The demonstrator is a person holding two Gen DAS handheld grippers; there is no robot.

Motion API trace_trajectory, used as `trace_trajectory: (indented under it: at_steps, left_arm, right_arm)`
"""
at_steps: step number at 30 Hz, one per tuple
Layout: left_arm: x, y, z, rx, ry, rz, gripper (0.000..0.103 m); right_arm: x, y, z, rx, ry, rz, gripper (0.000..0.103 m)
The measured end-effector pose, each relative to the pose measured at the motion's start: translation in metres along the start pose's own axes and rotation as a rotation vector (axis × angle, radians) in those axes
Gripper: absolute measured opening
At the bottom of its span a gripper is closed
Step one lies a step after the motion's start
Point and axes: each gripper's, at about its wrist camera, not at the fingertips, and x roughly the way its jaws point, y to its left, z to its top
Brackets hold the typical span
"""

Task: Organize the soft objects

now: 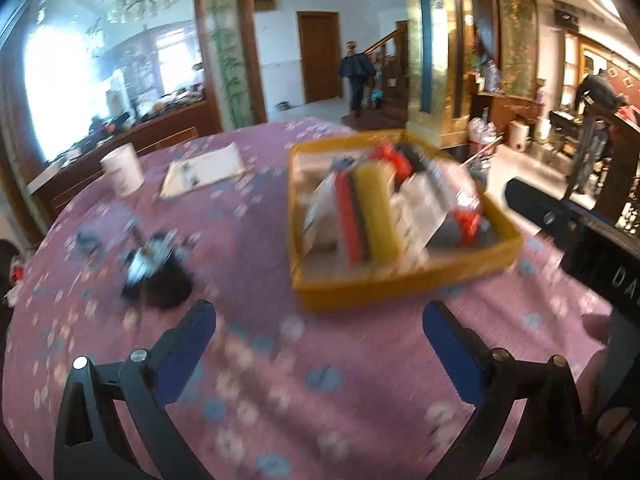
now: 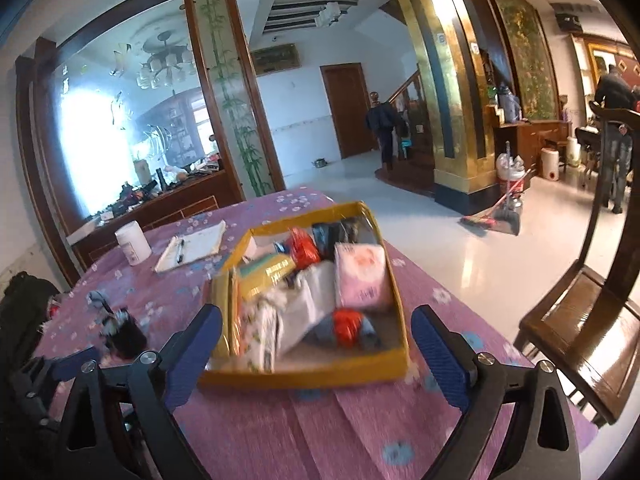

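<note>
Two grippers, both with jaws wide apart and nothing between them, hanging over the near edge of the table (image 2: 360,420). The yellow box (image 2: 304,376) sits toward the table's right edge and it's stuffed: a pink-and-white packet (image 2: 362,276) along its right wall, a yellow pack (image 2: 268,274) at the left, a white cloth (image 2: 308,304) in the middle, and a red-and-blue roll (image 2: 350,330) at the near wall, more red and dark rolls at the far end. From the left wrist the box (image 1: 400,292) is blurry, but you can make out a yellow roll (image 1: 378,216) beside a red one (image 1: 350,220). A dark fuzzy thing (image 2: 122,334) lies loose near the left edge, well apart from the box. White cup (image 2: 132,242) and a notepad (image 2: 192,246) with a pen on it are at the far edge. The right gripper (image 2: 316,344) points straight at the box, fingers flanking its near corners without touching; the left gripper (image 1: 320,332) hangs just short of the box, level over the cloth.
</note>
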Motion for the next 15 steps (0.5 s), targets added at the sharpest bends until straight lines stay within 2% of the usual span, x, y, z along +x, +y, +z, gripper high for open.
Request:
trace_trajectory:
  at_steps: [2,5,12,15]
  left_arm:
    - [0.001,0.002,-0.009,0.008,-0.001,0.032,0.103]
    - [0.004,0.005,-0.014,0.014,0.012,0.041,0.103]
    - [0.006,0.011,-0.015,-0.011,-0.007,-0.007,0.103]
    - [0.005,0.013,-0.014,-0.019,-0.005,0.006,0.103]
  right_arm:
    - [0.003,0.005,-0.01,-0.03,0.002,-0.03,0.101]
    - [0.012,0.007,-0.016,-0.038,0.041,-0.042,0.101]
    - [0.018,0.01,-0.017,-0.036,0.05,-0.054,0.101]
    - [0.018,0.006,-0.017,-0.019,0.049,-0.047,0.102]
